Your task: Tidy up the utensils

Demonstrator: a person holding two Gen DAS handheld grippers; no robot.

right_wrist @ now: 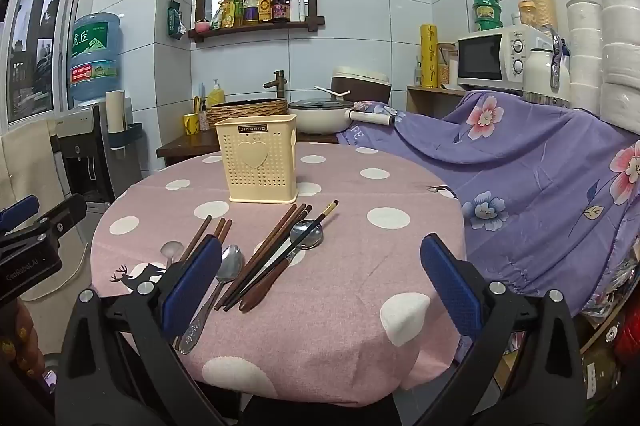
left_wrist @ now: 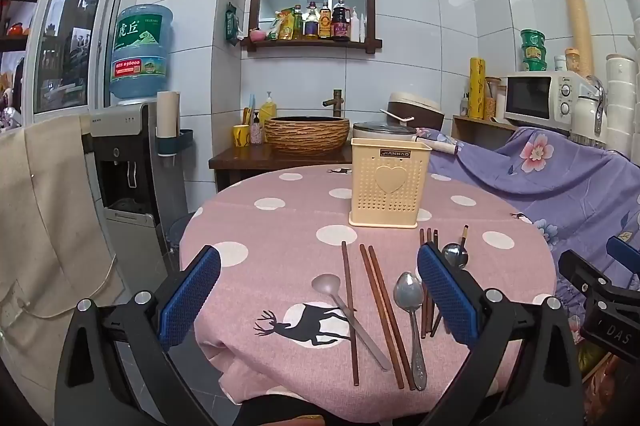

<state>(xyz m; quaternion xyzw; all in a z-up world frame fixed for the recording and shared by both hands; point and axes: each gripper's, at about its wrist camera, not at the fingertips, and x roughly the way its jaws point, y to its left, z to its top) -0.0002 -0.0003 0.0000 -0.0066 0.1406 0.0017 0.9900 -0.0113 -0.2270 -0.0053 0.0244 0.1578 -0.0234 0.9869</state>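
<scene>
1. The left hand-held gripper (left_wrist: 319, 290) hangs above the near edge of the round counter (left_wrist: 280, 226), which wears a pink cloth with white dots; its blue pads stand as wide apart as they go and hold nothing
2. Between its fingers, lying flat on the cloth, are a pale long-handled spoon (left_wrist: 344, 310), a single brown chopstick (left_wrist: 349, 310) crossing over that spoon's handle, a pair of brown chopsticks (left_wrist: 384, 314) and a steel spoon (left_wrist: 412, 318)
3. Just behind its right pad lie more brown chopsticks (left_wrist: 429, 238) and a wooden-handled spoon (left_wrist: 455, 255), partly hidden by the pad
4. The cream utensil holder (left_wrist: 389, 182), perforated and with a heart on its front, stands upright on the counter, straight ahead of this hand-held gripper and beyond all the utensils
5. The right hand-held gripper (right_wrist: 321, 282) also hangs over the near edge, pads fully apart and empty
6. Ahead of it and toward its left pad lies the bundle of brown chopsticks, a black chopstick (right_wrist: 288, 258) with a pale tip, and the wooden-handled spoon; the steel spoon lies just beside the left pad
7. From here the utensil holder stands ahead and to the left, apart from the utensils
8. Each hand-held gripper shows at the edge of the other's view, side by side
</scene>
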